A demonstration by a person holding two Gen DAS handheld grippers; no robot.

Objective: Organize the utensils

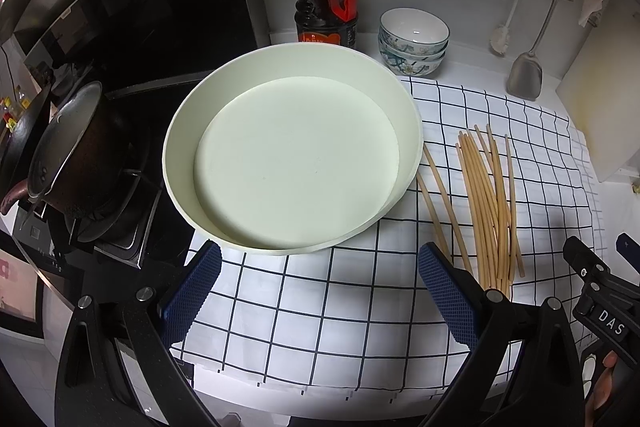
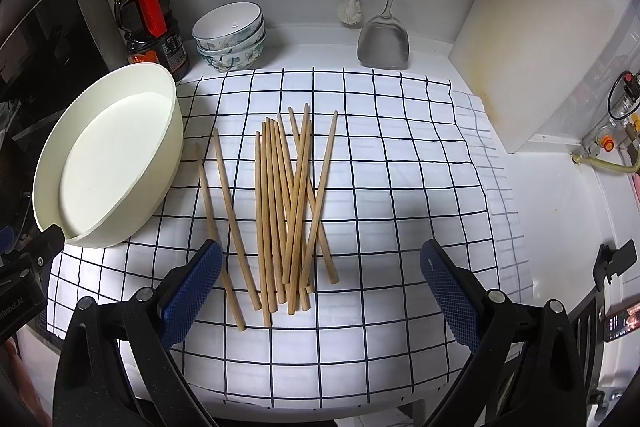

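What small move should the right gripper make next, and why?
Probably lower the right gripper onto the chopsticks. It is open and empty above their near ends; all lie loose on the cloth, and the basin beside them holds nothing.

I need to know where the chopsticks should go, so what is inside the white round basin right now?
The white basin shows only its bare pale floor; no chopsticks are in it, they lie on the checked cloth beside it. Its near inner wall is hidden.

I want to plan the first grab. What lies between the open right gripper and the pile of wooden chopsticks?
Nothing: in the right wrist view, only bare checked white cloth separates the right gripper from the wooden chopsticks.
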